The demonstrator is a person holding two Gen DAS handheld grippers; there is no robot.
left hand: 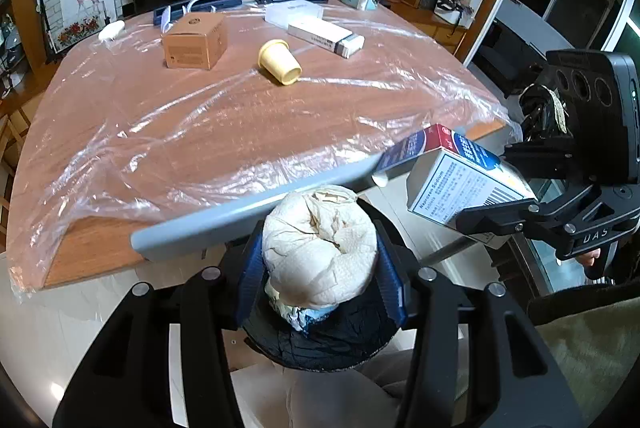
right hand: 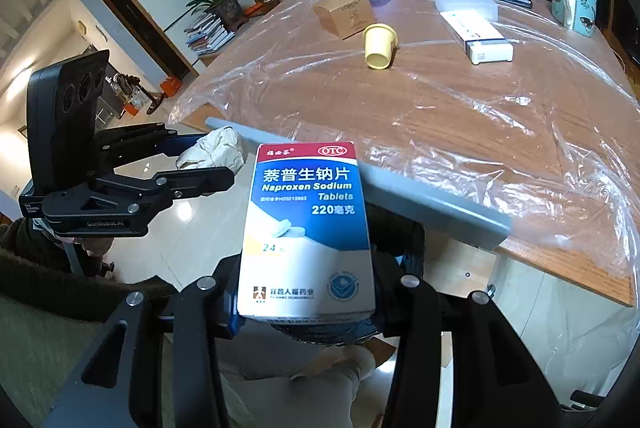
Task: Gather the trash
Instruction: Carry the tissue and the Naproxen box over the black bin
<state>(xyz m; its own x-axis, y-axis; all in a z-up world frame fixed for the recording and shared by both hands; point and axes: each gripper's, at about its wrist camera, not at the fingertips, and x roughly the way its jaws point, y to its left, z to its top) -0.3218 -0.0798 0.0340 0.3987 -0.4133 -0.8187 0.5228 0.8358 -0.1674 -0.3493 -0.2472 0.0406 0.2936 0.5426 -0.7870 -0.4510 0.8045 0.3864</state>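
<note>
Fingers of left gripper (left hand: 320, 264) are squeezing a tissue wad (left hand: 320, 248) | right gripper (right hand: 306, 312) fingers are clamping a pill box (right hand: 306, 224) | both are hanging off the table's (left hand: 240, 124) near edge, over a black bin (left hand: 320, 344) | yellow cup (left hand: 279, 61) is lying far on table

Both wrist views face the table (left hand: 248, 124) (shared) from its near edge.

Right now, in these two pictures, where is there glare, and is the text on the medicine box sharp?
Left wrist view: bright glare streaks on the plastic sheet; the box shows small, tilted print. Right wrist view: the large print on the box is sharp and readable, and the floor shines with light spots.
</note>
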